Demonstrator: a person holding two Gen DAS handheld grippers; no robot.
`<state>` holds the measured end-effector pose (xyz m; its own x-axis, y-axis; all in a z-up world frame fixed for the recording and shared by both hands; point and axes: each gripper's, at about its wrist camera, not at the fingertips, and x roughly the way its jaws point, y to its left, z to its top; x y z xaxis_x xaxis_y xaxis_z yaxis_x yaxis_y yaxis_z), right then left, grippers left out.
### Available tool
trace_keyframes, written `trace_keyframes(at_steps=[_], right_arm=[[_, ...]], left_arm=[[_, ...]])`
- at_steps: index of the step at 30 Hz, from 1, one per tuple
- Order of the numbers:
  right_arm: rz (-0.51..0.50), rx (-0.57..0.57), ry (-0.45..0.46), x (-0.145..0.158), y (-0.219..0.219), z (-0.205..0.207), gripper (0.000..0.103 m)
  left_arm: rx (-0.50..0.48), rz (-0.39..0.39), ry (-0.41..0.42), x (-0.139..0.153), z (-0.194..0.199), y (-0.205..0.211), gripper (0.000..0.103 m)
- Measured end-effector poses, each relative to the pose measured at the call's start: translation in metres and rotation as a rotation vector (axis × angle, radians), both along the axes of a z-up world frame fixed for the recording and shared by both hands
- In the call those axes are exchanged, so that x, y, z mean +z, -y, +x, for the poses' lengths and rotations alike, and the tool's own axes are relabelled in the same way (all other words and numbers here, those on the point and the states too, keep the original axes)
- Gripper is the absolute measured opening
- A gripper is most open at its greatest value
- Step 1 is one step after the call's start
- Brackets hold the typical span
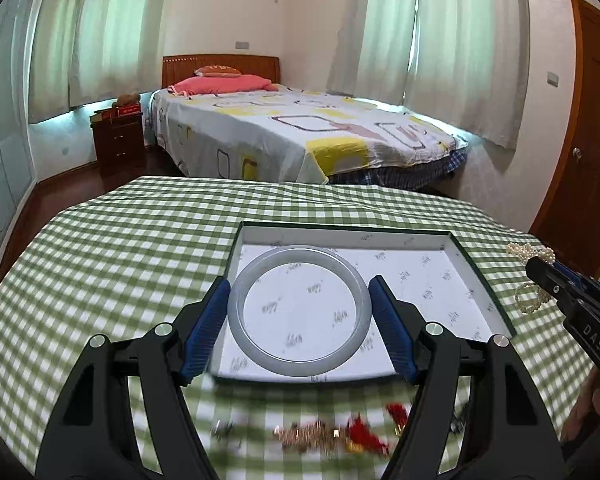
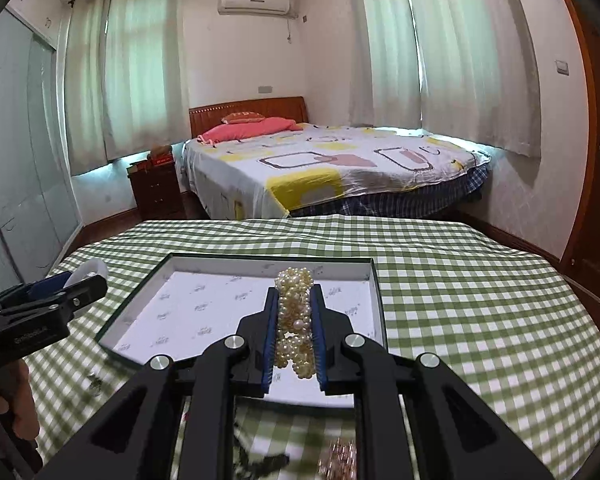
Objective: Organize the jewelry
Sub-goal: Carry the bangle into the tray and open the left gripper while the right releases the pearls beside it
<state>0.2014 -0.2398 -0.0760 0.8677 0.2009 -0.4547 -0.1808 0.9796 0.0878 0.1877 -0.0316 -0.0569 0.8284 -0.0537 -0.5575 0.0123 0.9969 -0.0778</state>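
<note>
Both pieces are clamped above the box (image 1: 476, 276), bangle (image 1: 299, 312) in your left hand-held gripper (image 1: 299, 322), pearls (image 2: 295, 320) in your right hand-held gripper (image 2: 295, 336); releasing high risks cracking the bangle.

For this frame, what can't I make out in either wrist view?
- Loose jewelry on the checked tablecloth, left wrist view: motion-blurred; only gold and red shapes show.
- Same pile, right wrist view: cut off by the bottom edge and the right gripper's arms.
- Bangle, right wrist view: mostly hidden behind the left gripper.
- Pearl bracelet, left wrist view: partly covered by the right gripper's tip.
- Print inside the tray: too small to read.
</note>
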Motion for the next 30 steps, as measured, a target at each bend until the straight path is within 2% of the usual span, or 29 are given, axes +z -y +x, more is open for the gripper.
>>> trace_keyframes(at_steps=[4,11,17,23,26,27,30], right_arm=[[-0.010,-0.013,-0.072,-0.023,0.002,0.026,0.016],[-0.021,-0.040,-0.222,-0.065,0.012,0.056,0.016],[-0.034,-0.040,-0.279,-0.076,0.013,0.063,0.016],[-0.030,-0.040,-0.331,-0.083,0.017,0.067,0.017],[-0.035,-0.036,-0.327,-0.083,0.015,0.066,0.026],[-0.036,-0.036,-0.324,-0.082,0.015,0.065,0.033],[-0.025,-0.031,-0.317,-0.080,0.014,0.063,0.040]], left_arm=[[-0.011,0.001,-0.078,-0.026,0.034,0.005,0.069],[-0.028,0.023,-0.208,-0.071,0.064,0.009,0.069],[-0.030,0.028,-0.268,-0.089,0.073,0.010,0.069],[-0.030,0.077,-0.275,-0.093,0.076,0.016,0.069],[-0.029,0.067,-0.271,-0.093,0.075,0.015,0.071],[-0.026,0.067,-0.272,-0.093,0.075,0.014,0.071],[-0.026,0.058,-0.270,-0.092,0.074,0.013,0.073]])
